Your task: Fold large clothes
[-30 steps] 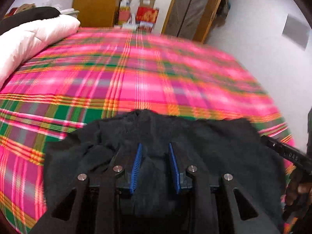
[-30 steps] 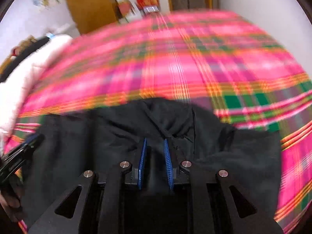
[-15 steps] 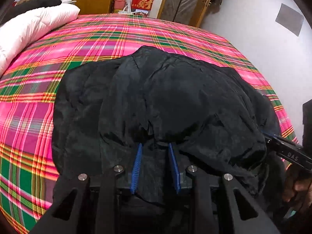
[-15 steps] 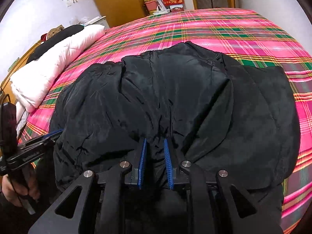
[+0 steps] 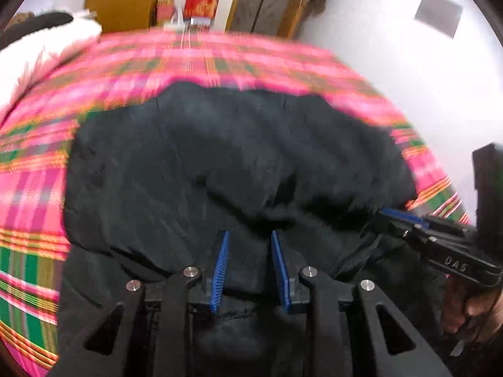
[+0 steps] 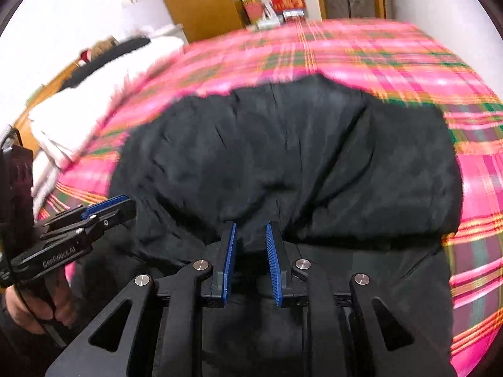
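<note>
Plaid bedspread (image 5: 37, 188) motion-blurred (both views); black garment (image 6: 283, 163) cut off at bottom edge.

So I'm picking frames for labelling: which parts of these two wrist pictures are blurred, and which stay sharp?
Left wrist view: the pink plaid bedspread is smeared by motion and the black padded garment is soft, while the left gripper is crisp. Right wrist view: the same, bedspread streaked, right gripper sharp. Both views bow at the edges and have dark corners.
</note>
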